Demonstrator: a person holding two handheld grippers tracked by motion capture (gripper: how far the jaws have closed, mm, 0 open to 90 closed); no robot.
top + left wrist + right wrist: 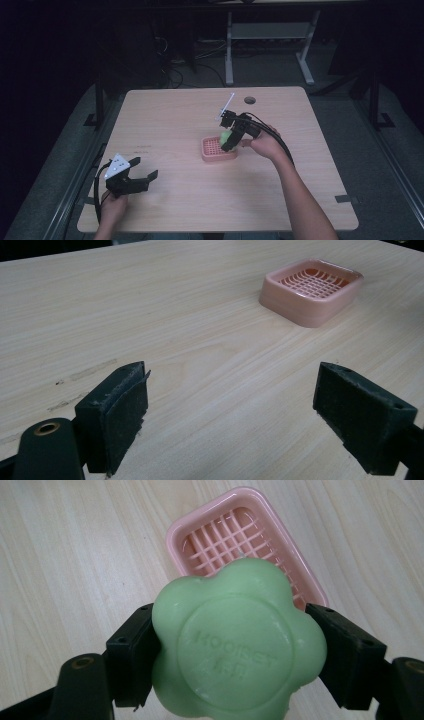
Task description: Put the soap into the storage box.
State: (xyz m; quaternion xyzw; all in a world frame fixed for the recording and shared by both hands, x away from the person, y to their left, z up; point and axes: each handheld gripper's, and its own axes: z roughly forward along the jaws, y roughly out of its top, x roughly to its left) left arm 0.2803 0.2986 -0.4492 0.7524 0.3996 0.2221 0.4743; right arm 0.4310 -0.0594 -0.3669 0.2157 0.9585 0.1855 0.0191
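A green flower-shaped soap bar [239, 640] with raised lettering sits clamped between the jaws of my right gripper [235, 652], which is shut on it. It hangs just above a pink slatted soap dish [235, 535] in the middle of the table; in the high view the soap bar [226, 136] is over the dish [216, 150] with the right gripper [230, 137] tilted down. My left gripper [142, 175] rests open near the table's front left, and in its own view the left gripper [230, 410] has nothing between its jaws; the dish [312, 290] lies ahead of it.
The light wooden table [165, 120] has a round cable hole [249, 100] near its far edge. A white desk frame [270, 35] stands on the dark floor beyond. Tape marks [92, 369] show on the wood near the left gripper.
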